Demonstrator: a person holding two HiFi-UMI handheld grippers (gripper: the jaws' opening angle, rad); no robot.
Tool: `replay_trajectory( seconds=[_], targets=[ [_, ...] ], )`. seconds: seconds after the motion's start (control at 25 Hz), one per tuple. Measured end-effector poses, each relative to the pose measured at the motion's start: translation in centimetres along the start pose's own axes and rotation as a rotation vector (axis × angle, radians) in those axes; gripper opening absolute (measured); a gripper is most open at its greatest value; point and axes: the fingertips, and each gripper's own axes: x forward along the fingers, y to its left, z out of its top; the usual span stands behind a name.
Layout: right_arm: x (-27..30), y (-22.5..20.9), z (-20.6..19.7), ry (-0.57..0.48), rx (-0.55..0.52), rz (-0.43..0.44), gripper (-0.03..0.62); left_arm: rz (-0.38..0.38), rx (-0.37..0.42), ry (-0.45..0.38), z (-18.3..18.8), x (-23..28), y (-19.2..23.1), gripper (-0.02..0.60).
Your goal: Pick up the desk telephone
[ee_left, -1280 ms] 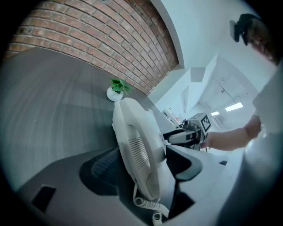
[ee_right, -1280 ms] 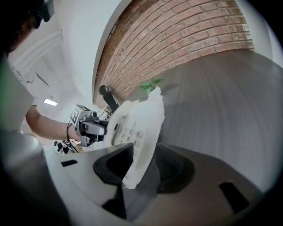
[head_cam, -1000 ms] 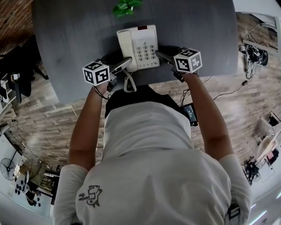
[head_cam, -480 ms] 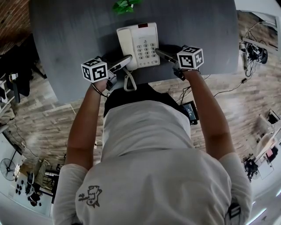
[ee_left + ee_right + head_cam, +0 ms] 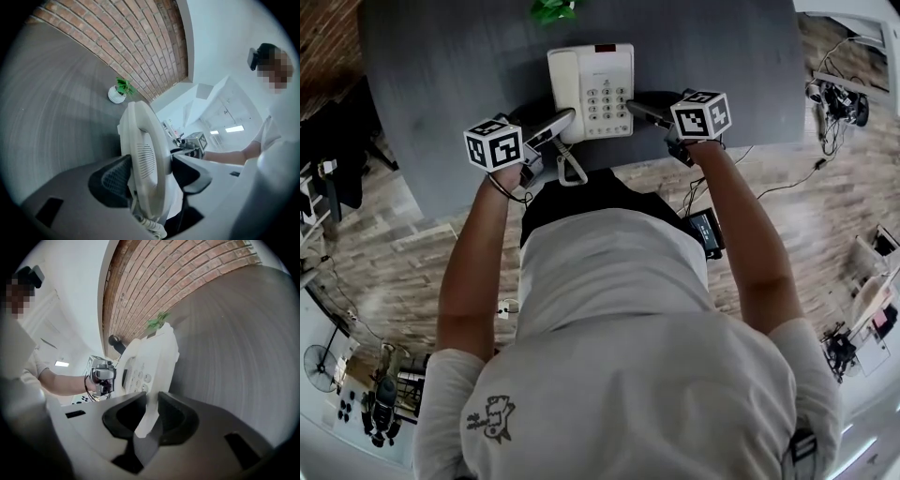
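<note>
Clamping was where we were at with this one. The desk telephone (image 5: 591,92) sat flat on the grey table (image 5: 441,75), close to the near edge, and we had it pinched from both sides. Our left gripper (image 5: 558,122) had just been closing its jaws. They had the handset (image 5: 563,89) side of the phone between them, pads against the plastic, standing fairly wide since that side is chunky. Our right gripper (image 5: 639,111) had just been closing too, jaws nearly together on the thin right-hand lip of the base. So both looked clamped on, with nothing lifted yet as far as we could judge.

Next move, we figured, was a straight lift with both hands rising together and level. Otherwise the handset could slip off its cradle, or the thin lip could slide out of the right jaws.

Room-wise it looked fine: bare tabletop on either side, and only a small potted plant (image 5: 551,9) beyond the phone, well apart. The coiled cord (image 5: 567,169) dangled over the near edge by the left gripper, so that was the one thing that might snag.
</note>
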Motion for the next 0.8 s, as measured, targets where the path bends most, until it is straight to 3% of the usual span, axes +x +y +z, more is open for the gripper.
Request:
replay_trajectory(
  seconds=[0.24,0.8],
  targets=[
    [-1.5,1.5,0.5,-0.082,0.014,-0.027,0.084,0.003,0.03,-0.015,1.2,-0.7,-1.9,0.288],
    [-7.9,6.5,2.3,-0.205,-0.119,-0.046,0.083,0.018,0.114,-0.115,2.4,-2.5,-9.6,0.288]
  ],
)
